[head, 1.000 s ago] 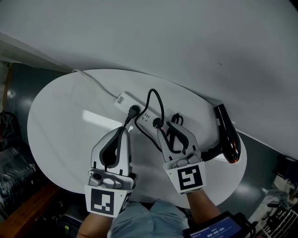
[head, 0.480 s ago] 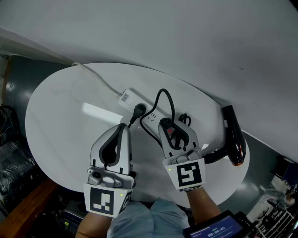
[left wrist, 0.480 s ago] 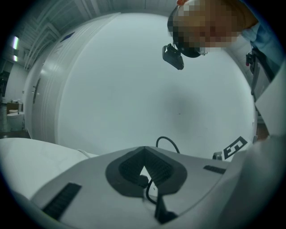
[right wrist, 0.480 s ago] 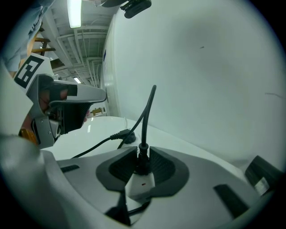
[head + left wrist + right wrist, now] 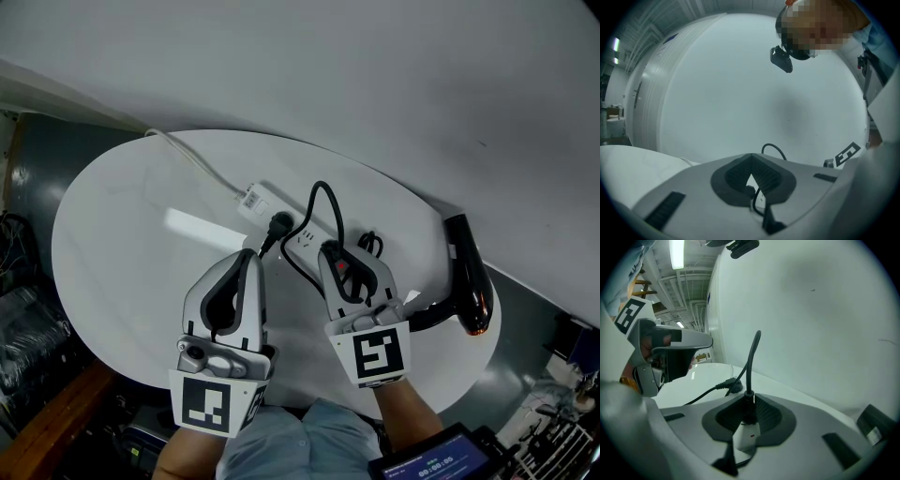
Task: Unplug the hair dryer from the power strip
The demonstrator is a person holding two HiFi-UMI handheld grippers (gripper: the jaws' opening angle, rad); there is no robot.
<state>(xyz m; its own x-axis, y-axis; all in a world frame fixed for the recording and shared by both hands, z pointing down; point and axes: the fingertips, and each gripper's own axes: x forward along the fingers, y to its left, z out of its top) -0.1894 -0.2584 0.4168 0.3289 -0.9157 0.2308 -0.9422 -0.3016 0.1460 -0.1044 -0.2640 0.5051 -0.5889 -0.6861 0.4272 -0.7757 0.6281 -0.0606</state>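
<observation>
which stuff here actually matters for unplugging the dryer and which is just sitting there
For the job:
- hair dryer
- power strip
- black plug in the strip
- right tool, jaws closing around that plug

Just there:
- left tool, shut and empty
- second black plug, cord not traceable
- screen device at the bottom edge
- white table

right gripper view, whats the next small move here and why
Probably let the right gripper finish its squeeze before any pull. Its jaws are closing with the black plug between them, and the plug is seated in the white power strip. A firm hold first should keep the pads from slipping off when it is drawn out.
</observation>
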